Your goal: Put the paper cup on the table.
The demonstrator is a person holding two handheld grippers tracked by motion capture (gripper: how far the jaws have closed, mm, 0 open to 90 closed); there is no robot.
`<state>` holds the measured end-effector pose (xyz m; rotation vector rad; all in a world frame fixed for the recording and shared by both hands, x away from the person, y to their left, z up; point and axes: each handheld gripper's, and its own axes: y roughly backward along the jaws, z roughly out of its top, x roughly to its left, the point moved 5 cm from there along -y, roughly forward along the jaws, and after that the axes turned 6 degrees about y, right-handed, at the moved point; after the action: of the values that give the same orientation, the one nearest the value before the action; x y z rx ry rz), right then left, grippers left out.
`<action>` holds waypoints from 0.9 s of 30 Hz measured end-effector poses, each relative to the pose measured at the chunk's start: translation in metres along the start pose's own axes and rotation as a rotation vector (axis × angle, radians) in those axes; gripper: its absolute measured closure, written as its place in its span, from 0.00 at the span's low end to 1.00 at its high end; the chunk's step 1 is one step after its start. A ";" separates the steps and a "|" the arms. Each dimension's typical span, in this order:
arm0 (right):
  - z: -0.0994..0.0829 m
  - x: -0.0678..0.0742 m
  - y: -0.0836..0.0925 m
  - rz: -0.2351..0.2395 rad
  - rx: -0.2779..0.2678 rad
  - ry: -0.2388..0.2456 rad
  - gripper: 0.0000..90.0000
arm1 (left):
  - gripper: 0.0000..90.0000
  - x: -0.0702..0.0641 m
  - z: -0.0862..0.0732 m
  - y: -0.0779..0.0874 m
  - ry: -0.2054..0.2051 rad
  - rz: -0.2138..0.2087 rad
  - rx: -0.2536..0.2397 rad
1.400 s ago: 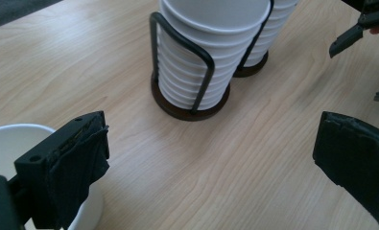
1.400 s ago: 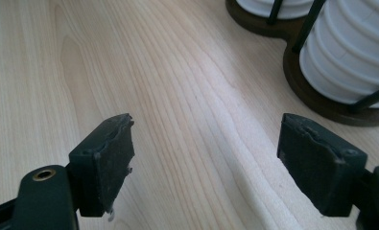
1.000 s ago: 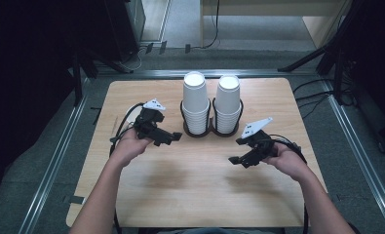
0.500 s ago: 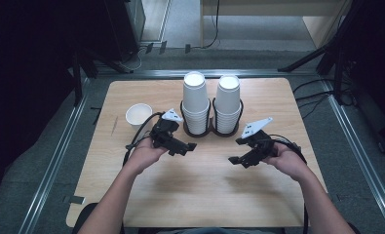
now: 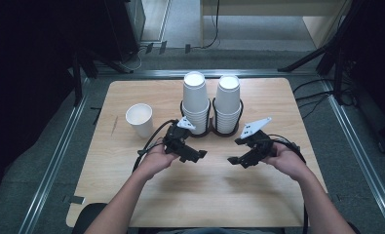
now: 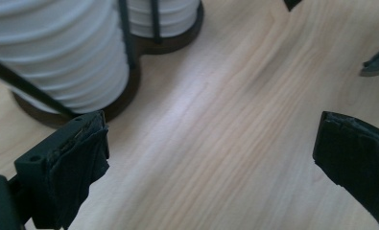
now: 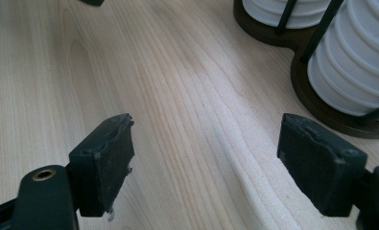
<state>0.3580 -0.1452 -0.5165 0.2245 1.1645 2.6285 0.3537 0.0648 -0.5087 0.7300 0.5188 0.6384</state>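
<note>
The wire cup holder (image 5: pixel 210 127) stands near the far middle of the wooden table (image 5: pixel 287 204) and serves as the landmark here: it has a dark double-ring base and thin black uprights, and each ring carries a tall stack of white paper cups, the left stack (image 5: pixel 195 100) and the right stack (image 5: pixel 227 102) side by side and touching or nearly so. A single white cup (image 5: pixel 140 119) stands upright and mouth-up on the table well to the left of the holder, apart from it and from both hands. The left gripper (image 5: pixel 195 155) sits just in front of the holder's left ring, on the person's side, with its jaws pointing toward the middle of the table; in the left gripper view its two black pads (image 6: pixel 79 163) are spread wide with only bare wood grain between them, and the left stack in its ring rises close behind the pad at that view's left. The right gripper (image 5: pixel 238 160) hovers in front of the holder's right ring and slightly to the right of it, facing inward toward the left gripper, the two tips near each other but apart. In the right gripper view its padded fingers (image 7: pixel 108 158) also stand wide apart with nothing pinched, bare tabletop between them, and the holder's base with the cup stacks lies beyond the pad at that view's right. Neither gripper touches the holder or any cup.
</note>
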 end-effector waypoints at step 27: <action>0.003 0.000 -0.004 0.014 0.006 0.016 0.22 | 0.00 -0.001 -0.005 -0.014 -0.032 0.062 -0.023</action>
<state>0.3594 -0.1406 -0.5171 0.2142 1.1801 2.6436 0.3548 0.0588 -0.5217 0.7362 0.4602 0.6883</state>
